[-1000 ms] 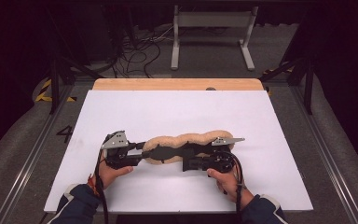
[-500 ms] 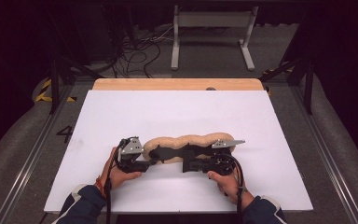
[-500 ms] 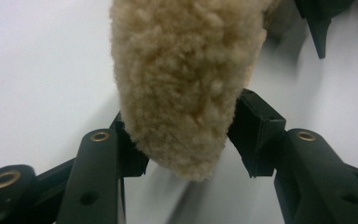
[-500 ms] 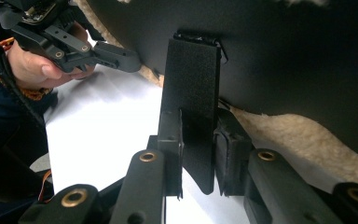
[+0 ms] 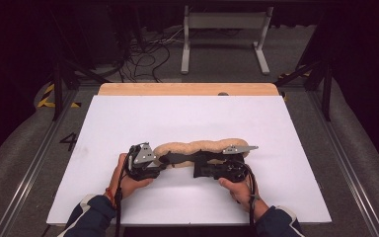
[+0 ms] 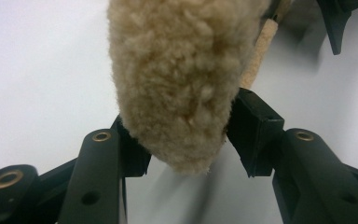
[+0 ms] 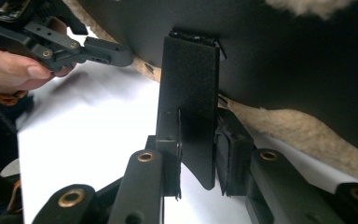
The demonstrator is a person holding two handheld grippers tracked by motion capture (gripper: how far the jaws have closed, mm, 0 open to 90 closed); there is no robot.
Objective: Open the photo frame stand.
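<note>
**Fleece pad gripped at both ends — left claw now on the tip**

Since the left claw (image 5: 164,159) stood off to the left of the fleece pad (image 5: 202,146) a second ago, it has closed the gap and now sits on the pad's left end. From the left gripper view, the woolly tip (image 6: 182,84) lies between the two jaws, which press against it on either side: claw narrowed on the pad's end.

Right claw (image 5: 198,170): unchanged in place over the same second. From the right gripper view its jaws are pinched on a black strap (image 7: 189,93) that hangs from the pad's dark underside (image 7: 289,60). The left hand (image 7: 9,65) and its claw show farther off in that view.

Position: pad lies lengthwise across the near half of the white bench (image 5: 128,113), slightly bowed, between the two hands. High view shows tan fleece along the far edge and dark backing toward the person.

Judgement: with both ends held, the pad is ready to be lifted, turned or stretched as one piece. Left grip is on soft pile only, at the very tip, so it may slip if pulled hard; the strap grip looks firmer.
</note>
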